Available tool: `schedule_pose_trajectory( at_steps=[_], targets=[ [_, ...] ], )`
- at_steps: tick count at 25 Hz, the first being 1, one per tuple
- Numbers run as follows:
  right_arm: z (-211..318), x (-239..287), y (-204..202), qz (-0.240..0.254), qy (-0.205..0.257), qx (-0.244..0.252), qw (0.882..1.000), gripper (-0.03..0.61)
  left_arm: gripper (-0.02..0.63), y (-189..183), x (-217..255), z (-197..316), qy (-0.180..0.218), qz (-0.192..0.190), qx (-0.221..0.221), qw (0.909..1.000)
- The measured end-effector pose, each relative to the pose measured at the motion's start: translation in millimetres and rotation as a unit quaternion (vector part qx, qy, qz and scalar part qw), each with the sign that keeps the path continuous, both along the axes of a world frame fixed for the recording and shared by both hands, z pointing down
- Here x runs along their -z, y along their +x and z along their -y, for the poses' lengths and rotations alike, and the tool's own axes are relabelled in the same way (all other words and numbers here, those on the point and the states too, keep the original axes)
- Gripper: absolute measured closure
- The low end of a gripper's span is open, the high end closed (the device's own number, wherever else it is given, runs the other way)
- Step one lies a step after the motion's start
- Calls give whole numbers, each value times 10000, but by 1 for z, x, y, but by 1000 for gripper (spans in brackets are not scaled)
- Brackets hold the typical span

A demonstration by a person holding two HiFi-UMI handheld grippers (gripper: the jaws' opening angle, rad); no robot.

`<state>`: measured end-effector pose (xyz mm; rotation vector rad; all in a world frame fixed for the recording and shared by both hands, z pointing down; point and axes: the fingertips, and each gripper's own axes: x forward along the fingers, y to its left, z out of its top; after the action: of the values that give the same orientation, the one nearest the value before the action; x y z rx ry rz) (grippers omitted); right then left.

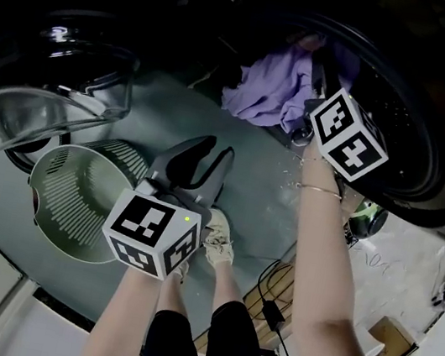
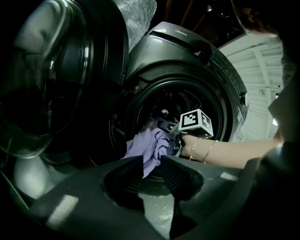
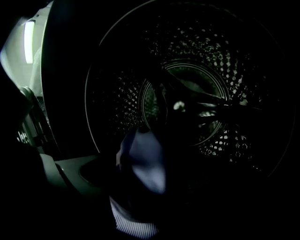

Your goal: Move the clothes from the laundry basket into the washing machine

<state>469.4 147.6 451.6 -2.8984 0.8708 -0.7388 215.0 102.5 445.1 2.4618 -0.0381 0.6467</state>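
Right gripper [image 1: 308, 120] is at the mouth of the washing machine [image 2: 187, 56], clamped on a lilac garment [image 1: 267, 91]; in the right gripper view the cloth fills the space between the jaws, striped hem [image 3: 136, 227] lowest; the drum [image 3: 211, 70] lies straight ahead along the jaws, dark and seemingly bare of clothes. From the left gripper view, the garment is bunched at the door lip, part of it hanging down outside the opening; so my read is that the load goes forward and inward before I let go, else the tail may slide back out. Left gripper [image 1: 217, 148] sits well back from the door, jaws spread wide with nothing between them; it is just beside the laundry basket [image 1: 59, 187], so it is the nearer one for any next pick; I see no clothes in the basket from the head view. The open door glass [image 1: 40, 98] hangs left of the basket.
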Motion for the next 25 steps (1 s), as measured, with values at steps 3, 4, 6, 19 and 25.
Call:
schedule_pose_trajectory(
  at_steps=[3, 4, 6, 19, 25],
  targets=[
    [-9, 1, -20, 76, 116, 65, 9999, 106, 489, -3, -1, 2, -35, 31, 32, 10000],
    [-12, -1, -30, 121, 131, 109, 9998, 101, 488, -3, -2, 3, -46, 38, 44, 10000],
    [-16, -3, -54, 175, 127, 216, 9995, 98, 488, -4, -4, 5, -80, 48, 93, 9999],
    [1, -140, -146, 1793, -409, 387, 9822, 17, 489, -25, -30, 17, -250, 143, 309, 9991],
    [9, -161, -130, 1700, -693, 66, 9830, 85, 489, -31, -40, 23, -268, 155, 381, 9988]
  ],
)
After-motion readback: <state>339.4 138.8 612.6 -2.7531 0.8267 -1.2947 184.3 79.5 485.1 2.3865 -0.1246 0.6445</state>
